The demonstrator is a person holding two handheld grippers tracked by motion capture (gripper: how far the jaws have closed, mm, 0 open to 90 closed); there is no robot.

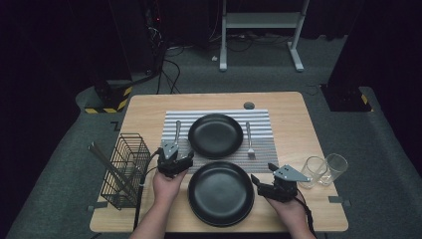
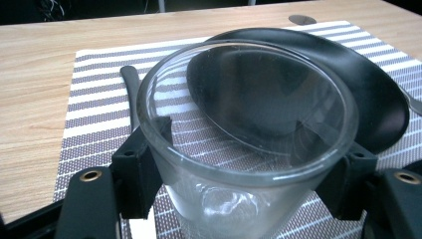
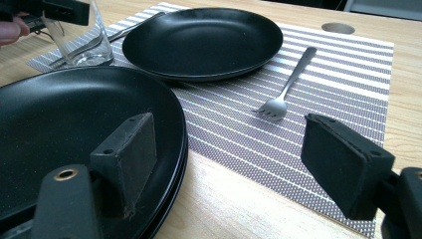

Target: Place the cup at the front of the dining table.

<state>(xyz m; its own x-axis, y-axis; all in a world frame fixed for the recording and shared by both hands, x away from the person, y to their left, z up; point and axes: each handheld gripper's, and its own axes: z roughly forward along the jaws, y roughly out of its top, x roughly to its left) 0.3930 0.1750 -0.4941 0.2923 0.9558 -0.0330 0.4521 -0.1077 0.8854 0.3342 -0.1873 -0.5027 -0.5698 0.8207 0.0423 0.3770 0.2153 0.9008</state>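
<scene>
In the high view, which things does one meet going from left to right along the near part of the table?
Wire basket → left gripper → stacked black plates → right gripper → two glasses.

Each black hand-held gripper [image 1: 175, 160] — grey three-cornered plate, brass-ringed screw holes, trailing cable.

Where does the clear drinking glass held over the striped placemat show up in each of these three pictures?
High view: the clear drinking glass sits left of centre, between the left gripper jaws, mostly hidden by them.
Left gripper view: it fills the lower middle, jaws on both sides.
Right gripper view: it stands in the top left corner.
Shared landmark: the black round plate on the striped placemat, right beside the glass.
</scene>
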